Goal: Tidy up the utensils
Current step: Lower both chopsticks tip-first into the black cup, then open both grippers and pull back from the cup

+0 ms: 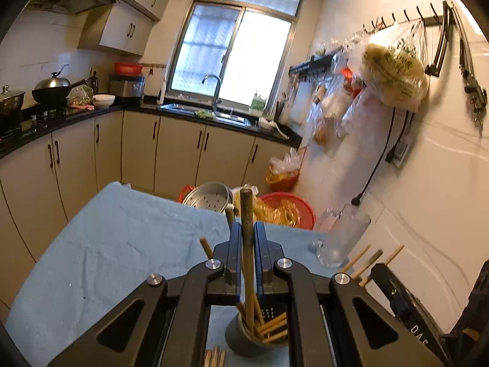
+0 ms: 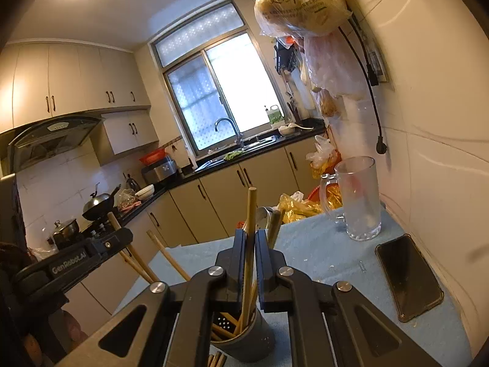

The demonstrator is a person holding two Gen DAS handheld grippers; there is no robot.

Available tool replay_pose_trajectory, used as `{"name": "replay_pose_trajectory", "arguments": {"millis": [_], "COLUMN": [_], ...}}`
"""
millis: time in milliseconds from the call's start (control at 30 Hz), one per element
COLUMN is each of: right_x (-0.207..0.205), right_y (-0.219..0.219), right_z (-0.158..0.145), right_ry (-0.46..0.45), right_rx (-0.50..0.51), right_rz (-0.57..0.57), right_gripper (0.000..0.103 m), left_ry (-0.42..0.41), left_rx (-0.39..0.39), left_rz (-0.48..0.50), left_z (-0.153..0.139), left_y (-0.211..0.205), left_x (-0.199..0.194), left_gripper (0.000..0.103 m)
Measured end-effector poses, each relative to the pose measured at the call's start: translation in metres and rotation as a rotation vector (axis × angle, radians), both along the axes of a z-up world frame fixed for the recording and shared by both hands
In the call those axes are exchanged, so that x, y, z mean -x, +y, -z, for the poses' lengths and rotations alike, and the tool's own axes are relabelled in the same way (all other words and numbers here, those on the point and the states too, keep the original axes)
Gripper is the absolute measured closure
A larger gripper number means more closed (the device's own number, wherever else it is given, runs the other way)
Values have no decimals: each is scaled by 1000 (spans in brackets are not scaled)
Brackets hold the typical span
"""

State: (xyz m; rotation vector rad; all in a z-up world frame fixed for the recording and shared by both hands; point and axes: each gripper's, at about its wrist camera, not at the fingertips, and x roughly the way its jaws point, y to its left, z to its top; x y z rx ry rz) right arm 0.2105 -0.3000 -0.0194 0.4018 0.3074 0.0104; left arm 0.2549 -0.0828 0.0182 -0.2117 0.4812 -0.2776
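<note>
Right now each hand-held gripper is clamped on a wooden chopstick above the grey utensil holder (image 1: 256,336), which stands on the bench (image 1: 116,244) under a pale blue cloth. The left hand-held gripper (image 1: 248,229) has its jaws closed on a darker chopstick (image 1: 246,211) that stands nearly upright, its top end rising above the fingertips and its lower end reaching down into the holder. The right hand-held gripper (image 2: 250,238) is likewise shut on a lighter chopstick (image 2: 251,211), also close to vertical, with its foot inside the same holder (image 2: 247,342).

Inside the holder lie more chopsticks (image 1: 273,325), leaning across one another, and a perforated insert shows at the back of it. Just in front of the holder, at the bottom edge of both views, a few loose chopsticks (image 1: 215,357) lie flat on the cloth. In the right wrist view, more chopsticks (image 2: 166,253) slant up to the left of the holder, beside the body of the other gripper.

Beyond the holder, toward the wall, a clear glass mug (image 2: 359,198) stands upright on the cloth. A dark phone (image 2: 408,276) lies flat to the right of the holder, nearer the wall than the holder is.
</note>
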Motion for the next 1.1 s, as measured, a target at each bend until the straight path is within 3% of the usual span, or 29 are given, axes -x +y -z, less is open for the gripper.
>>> {"name": "replay_pose_trajectory", "arguments": {"millis": [267,333,400,433,500,533,833,1100], "right_x": [7,18,31,39,53,62,81,49], "right_y": [-8,-8,-7,-6,-2,2,48,82], "right_z": [-1,-7,-10,-9,-3,4,64,96], "right_ry": [48,45,56,70,98,120,323,488], "right_rx": [-68,-77,-77,-85,-96,-98,-59,-35], "right_rz": [-28,-35,-38,-51,-80,-93,-236,-290], "right_gripper": [91,81,69,66,44,43,43,63], "left_ry": [37,30,37,49,84,118,298,357], "left_rx": [7,24,11,11,4,-13,-85,-119], "left_rz": [22,32,11,5,-3,-7,-58,-50], "left_z": [-6,-14,-21,-23,-21,-18,44,67], "left_y": [11,22,38,47,61,68,103,107], "left_x": [16,29,47,57,72,80,115,112], "left_gripper": [90,82,55,52,48,47,47,47]}}
